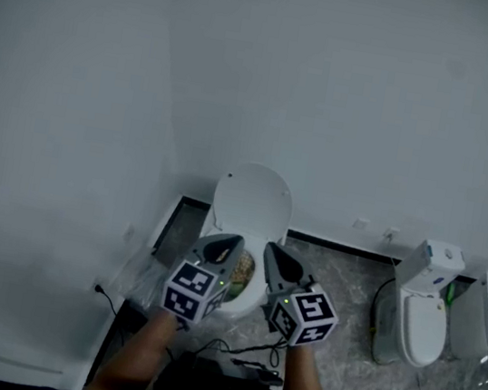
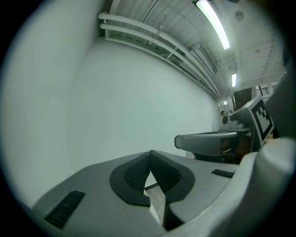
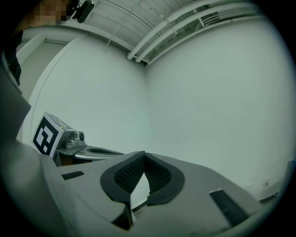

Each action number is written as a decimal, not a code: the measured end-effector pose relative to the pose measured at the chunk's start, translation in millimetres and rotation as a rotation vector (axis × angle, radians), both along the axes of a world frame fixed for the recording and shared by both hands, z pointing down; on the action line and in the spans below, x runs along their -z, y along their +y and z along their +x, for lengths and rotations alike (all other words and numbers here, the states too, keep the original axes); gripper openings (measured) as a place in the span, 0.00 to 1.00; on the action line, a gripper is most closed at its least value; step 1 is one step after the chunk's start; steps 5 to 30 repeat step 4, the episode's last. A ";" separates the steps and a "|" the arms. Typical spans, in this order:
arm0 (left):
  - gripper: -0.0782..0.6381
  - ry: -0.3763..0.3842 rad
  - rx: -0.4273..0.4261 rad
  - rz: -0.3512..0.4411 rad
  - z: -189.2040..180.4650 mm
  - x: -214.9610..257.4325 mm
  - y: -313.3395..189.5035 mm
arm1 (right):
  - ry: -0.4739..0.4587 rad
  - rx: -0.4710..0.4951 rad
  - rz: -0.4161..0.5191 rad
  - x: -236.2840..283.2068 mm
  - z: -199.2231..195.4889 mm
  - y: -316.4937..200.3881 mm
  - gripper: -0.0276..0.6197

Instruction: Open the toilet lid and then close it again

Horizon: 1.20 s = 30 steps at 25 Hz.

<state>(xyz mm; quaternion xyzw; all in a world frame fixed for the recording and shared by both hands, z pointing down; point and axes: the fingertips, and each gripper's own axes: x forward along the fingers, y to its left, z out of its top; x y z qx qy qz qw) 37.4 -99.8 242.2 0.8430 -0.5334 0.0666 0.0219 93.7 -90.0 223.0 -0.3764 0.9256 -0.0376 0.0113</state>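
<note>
Claws (image 1: 237,239) (image 1: 270,245) closed; white toilet lid (image 1: 253,202) upright

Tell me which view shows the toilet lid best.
The head view: the lid stands raised and is seen whole. The two gripper views look along their own jaws at bare walls; no lid can be made out there.

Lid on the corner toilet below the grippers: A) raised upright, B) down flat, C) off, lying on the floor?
A: the toilet lid stands upright behind the bowl, leaving the bowl's inside exposed.
</note>
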 end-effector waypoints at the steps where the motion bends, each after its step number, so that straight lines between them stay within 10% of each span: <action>1: 0.12 0.001 -0.002 -0.001 1.2 -0.8 -0.3 | 0.000 0.000 0.002 0.2 0.8 -0.6 0.05; 30: 0.12 0.004 -0.007 -0.006 5.9 -2.7 -2.0 | 0.003 -0.003 0.007 1.4 4.5 -4.0 0.05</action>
